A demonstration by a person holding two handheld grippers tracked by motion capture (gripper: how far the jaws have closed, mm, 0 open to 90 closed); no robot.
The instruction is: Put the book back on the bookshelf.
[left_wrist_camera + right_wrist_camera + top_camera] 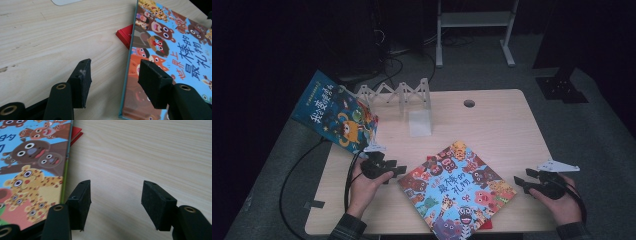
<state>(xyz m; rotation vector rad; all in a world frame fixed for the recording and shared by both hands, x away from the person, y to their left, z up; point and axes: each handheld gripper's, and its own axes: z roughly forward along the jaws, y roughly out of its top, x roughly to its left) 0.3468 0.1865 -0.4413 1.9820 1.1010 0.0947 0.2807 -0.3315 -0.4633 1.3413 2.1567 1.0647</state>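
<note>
The left gripper (113,75) stands partly open with nothing between its pads: one jaw hangs over bare wood, the other over the cover of the animal picture book (457,187), so the book's near edge runs up the gap between them. The right gripper (116,197) is likewise partly open and empty, both jaws over bare table just beside the book's opposite edge. The book lies flat on the wooden table (502,125), turned cornerwise toward the person, on top of a thin red book (125,35) whose corner pokes out from under it. Judging by this pose, the step in hand is to get hold of the top book from its two sides. To do it well, each gripper should probably come in low and nearly level, one pad sliding under the cover edge and the other over it, taking care to catch only the top book and not the red one beneath. Closing both sides evenly would keep the book from swivelling. Farther back, a blue picture book (337,112) leans at the table's left edge beside a white folding rack (399,92), where a lifted book likely belongs.
</note>
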